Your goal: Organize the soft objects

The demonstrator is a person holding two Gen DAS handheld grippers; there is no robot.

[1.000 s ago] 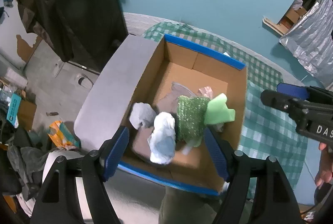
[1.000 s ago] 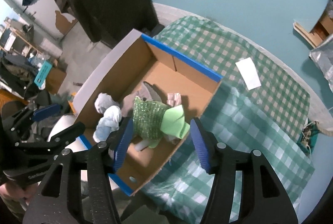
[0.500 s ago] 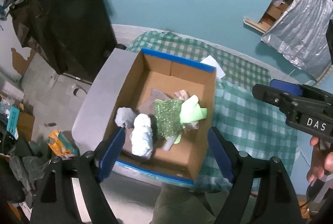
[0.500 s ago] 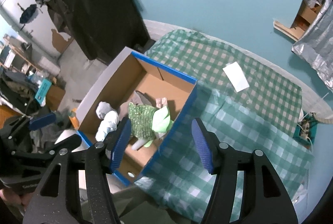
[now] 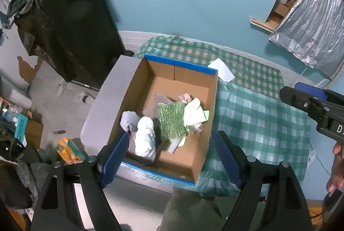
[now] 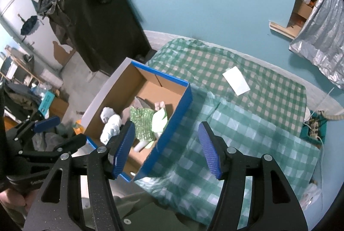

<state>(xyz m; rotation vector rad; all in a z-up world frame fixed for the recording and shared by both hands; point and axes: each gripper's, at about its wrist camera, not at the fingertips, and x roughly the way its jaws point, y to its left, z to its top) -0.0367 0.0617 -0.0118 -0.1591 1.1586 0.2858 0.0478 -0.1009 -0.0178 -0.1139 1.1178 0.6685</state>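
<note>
Below both cameras, near the centre of each frame, sits an open cardboard box with blue-taped rims, resting on a green checked cloth. The soft objects lie bunched at the lower part of the box floor: a green sparkly fabric piece, a pale green cloth overlapping its right edge, a white bundle to its left, and a grey crumpled piece beside that. The left gripper hangs above the box's lower edge, jaws spread wide and holding nothing. The right gripper hangs over the box's right wall, jaws likewise released and empty. A white paper lies on the cloth to the upper right of the box.
</note>
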